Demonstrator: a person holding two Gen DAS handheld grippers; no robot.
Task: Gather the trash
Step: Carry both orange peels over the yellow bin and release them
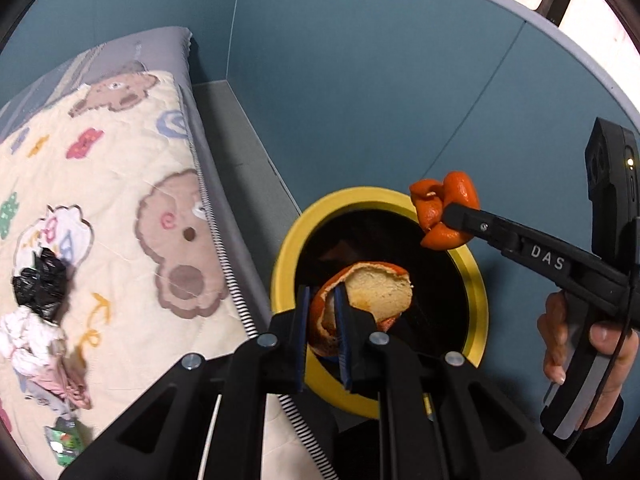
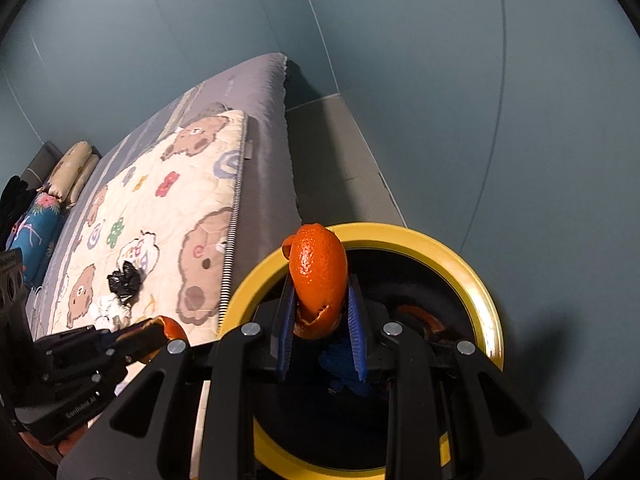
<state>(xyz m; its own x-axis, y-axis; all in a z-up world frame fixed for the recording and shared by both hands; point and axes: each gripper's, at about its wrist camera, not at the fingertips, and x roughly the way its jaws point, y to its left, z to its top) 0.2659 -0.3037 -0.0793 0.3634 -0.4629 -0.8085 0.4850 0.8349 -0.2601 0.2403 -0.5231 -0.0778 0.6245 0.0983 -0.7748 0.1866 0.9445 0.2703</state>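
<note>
Now | left gripper [image 1: 322,332] jaws clamped on pale-sided orange peel [image 1: 372,292] over yellow-rimmed bin [image 1: 478,280] | right gripper [image 2: 320,334] jaws pinch curled orange peel [image 2: 318,276] above rim | part jaws well inside the mouth | bed [image 1: 132,184] edge crowds left, wall far; black bag [image 1: 40,284], tissues [image 1: 28,350] remain.

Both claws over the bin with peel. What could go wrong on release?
1. The right claw holds its curled orange peel close to the yellow bin rim; dropped there, it may catch the rim or fall outside.
2. The left claw grips a broad peel piece by one edge, so it may snag on the pads.
3. Black bag, tissues and green wrapper remain on the bed quilt.
</note>
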